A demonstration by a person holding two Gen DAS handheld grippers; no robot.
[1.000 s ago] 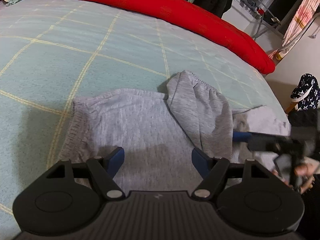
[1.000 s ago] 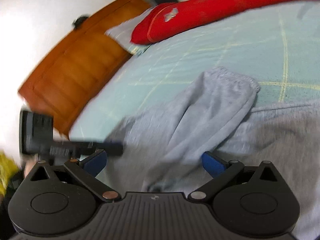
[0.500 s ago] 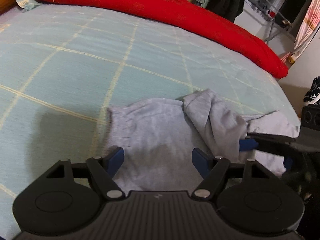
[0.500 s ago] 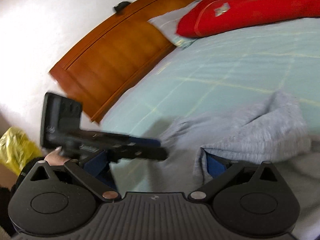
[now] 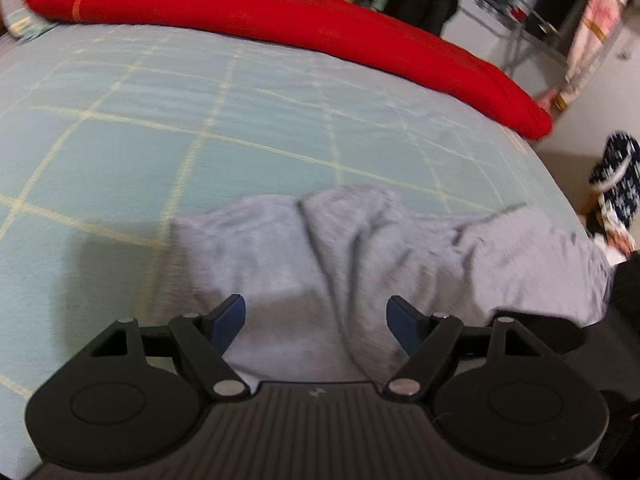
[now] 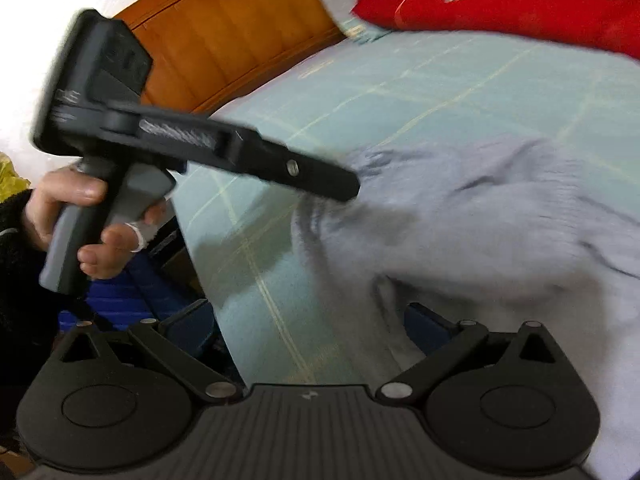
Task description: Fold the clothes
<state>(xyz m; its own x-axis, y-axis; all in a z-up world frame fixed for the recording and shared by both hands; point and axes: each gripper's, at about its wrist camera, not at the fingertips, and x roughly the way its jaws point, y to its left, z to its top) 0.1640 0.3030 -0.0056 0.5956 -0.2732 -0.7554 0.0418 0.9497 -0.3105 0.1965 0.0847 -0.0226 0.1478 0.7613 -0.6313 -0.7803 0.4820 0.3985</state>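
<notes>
Checked bedspread [image 5: 160, 152], rumpled grey garment [image 5: 320, 264]

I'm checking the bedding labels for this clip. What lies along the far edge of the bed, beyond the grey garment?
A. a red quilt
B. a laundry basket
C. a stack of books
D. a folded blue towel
A: the red quilt stretches along the far side of the checked sheet, beyond the grey garment.
</notes>
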